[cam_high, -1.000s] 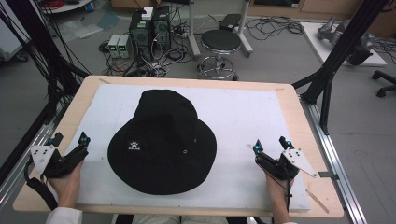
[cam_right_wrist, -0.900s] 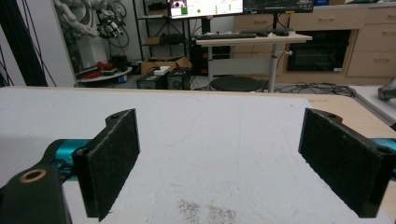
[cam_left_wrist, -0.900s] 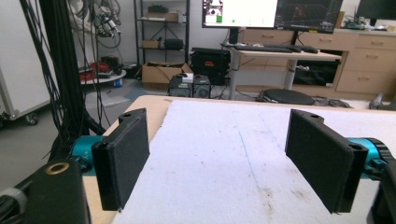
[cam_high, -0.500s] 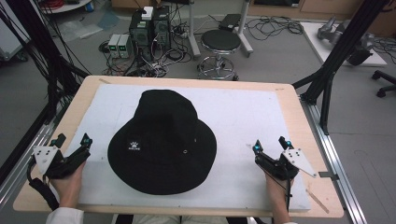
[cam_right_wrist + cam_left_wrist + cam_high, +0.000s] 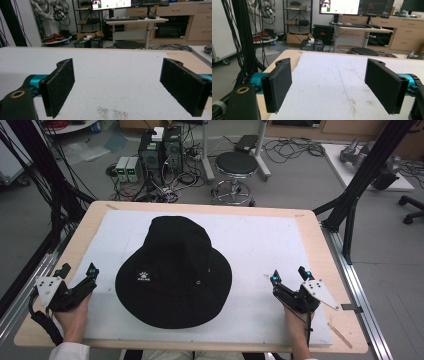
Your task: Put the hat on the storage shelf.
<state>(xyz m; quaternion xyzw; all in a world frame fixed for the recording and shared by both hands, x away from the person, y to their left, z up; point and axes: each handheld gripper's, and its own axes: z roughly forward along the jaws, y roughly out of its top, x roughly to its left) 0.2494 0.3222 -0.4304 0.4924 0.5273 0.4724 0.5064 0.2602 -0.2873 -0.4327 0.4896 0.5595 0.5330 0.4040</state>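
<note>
While both grippers sit spread apart, black hat hides its underside.

left gripper | shifted slightly toward the table's near-left corner since 1 s ago | no other displacement noted

One camera looks down from above; two ride low, facing forward (all share the white mat).
</note>
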